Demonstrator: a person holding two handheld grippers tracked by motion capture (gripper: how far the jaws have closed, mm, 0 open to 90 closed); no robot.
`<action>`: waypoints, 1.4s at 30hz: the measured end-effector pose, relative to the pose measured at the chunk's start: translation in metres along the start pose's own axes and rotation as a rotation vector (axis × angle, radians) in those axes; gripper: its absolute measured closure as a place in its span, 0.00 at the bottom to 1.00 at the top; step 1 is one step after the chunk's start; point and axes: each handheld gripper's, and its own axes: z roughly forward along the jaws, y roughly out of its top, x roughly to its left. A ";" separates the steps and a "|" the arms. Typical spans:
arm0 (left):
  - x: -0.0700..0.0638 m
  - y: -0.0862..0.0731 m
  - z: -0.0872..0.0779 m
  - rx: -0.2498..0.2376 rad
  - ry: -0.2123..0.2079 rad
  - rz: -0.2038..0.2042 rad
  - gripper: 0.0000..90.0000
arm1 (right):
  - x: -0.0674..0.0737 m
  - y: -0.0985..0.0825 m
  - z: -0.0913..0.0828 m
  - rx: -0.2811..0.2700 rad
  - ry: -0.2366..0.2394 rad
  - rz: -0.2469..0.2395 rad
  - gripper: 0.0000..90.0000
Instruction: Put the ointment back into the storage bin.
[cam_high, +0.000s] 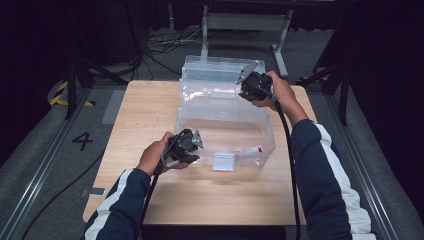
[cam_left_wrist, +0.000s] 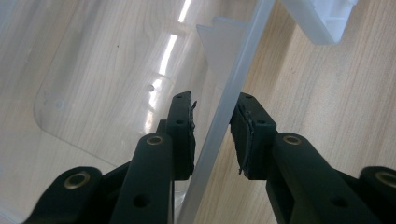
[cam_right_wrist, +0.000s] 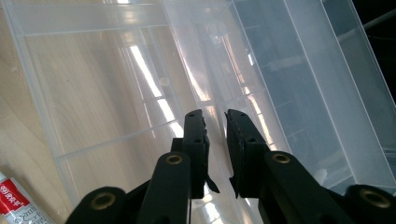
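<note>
Clear plastic catches the light across this pale wooden surface (cam_high: 150, 115): a see-through storage bin (cam_high: 226, 136) sits mid-table, its lid (cam_high: 215, 75) swung up and back at the far side. The left gripper (cam_high: 196, 144) is at the bin's near-left corner, and in the left gripper view its jaws straddle the bin's thin rim (cam_left_wrist: 232, 100), set narrow; the right-hand pad looks to touch the rim while a sliver of gap shows on the other side, so I'd call it a bracing hold rather than a firm clamp. The right gripper (cam_high: 243, 94) is up at the far-right side, where the lid meets the bin. In the right gripper view its jaws stand narrow, a slim gap between them, with a lid edge (cam_right_wrist: 215, 116) running into that gap; whether the pads actually press on it, I cannot tell. A red-and-white tube (cam_high: 254, 149) lies inside the bin near its right wall.

My read: this is the lid-handling step, one hand steadying the bin, the other taking the lid. The next move calls for a secure pinch on that slippery edge, then a smooth swing about the hinge line while the left keeps the bin from sliding.
</note>
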 end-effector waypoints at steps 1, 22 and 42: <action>0.000 0.000 0.000 0.002 0.003 -0.003 0.78 | 0.000 -0.001 -0.001 -0.005 0.004 0.002 0.89; -0.005 0.001 0.001 0.020 0.028 -0.028 0.71 | 0.010 -0.003 -0.017 -0.047 0.056 -0.021 0.95; -0.007 0.001 0.002 0.019 0.057 -0.027 0.67 | 0.035 -0.008 -0.040 -0.097 0.082 -0.049 0.97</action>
